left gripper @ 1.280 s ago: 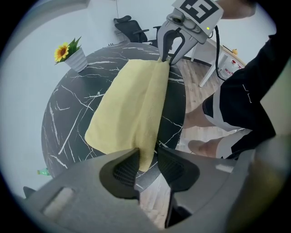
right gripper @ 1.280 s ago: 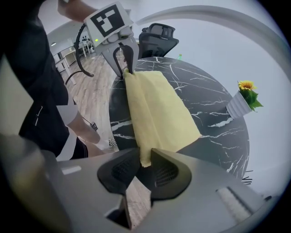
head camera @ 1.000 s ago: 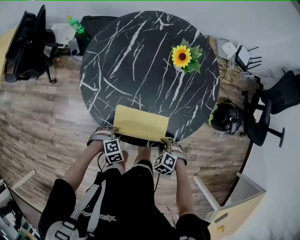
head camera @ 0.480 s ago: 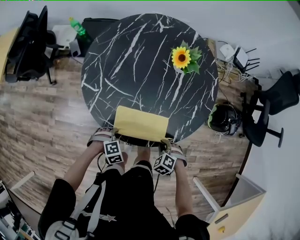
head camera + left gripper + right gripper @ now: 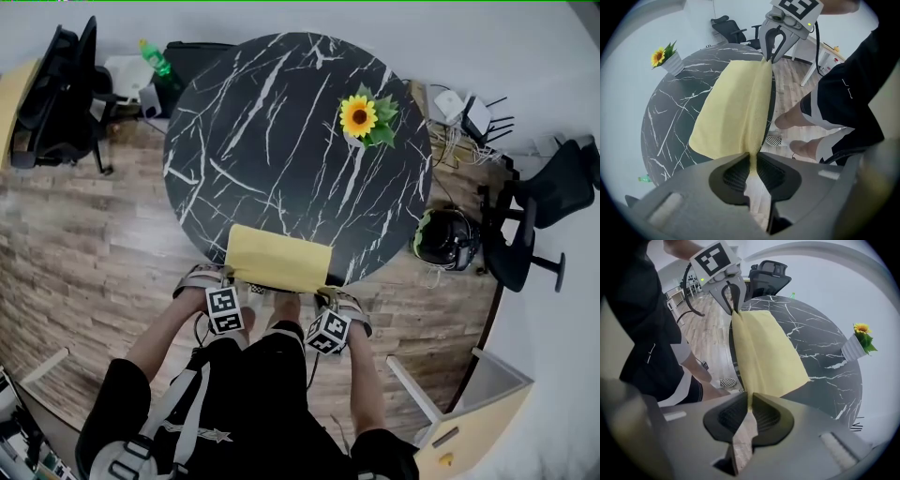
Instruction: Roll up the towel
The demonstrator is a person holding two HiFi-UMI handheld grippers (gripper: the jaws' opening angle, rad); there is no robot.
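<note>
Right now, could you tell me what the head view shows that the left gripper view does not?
Only the head view: the white router beyond the table. Only the left gripper view: the left gripper pinching the towel edge between its pads. Both: table, towel, sunflower, and the right gripper on the other corner. Both grippers' jaws have just been closing on the towel.

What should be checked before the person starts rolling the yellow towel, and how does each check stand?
1. Grip of the left claw on a near corner of the towel: ok, jaws have just been closing and pinch it.
2. Grip of the right claw on the other near corner: ok, just been closing, pinching too.
3. Near edge stretched between both: ok.
4. Rest of towel lying flat on the table: ok.
5. The sunflower pot standing apart from the towel: ok.
6. Grip firm enough: cannot tell.
</note>
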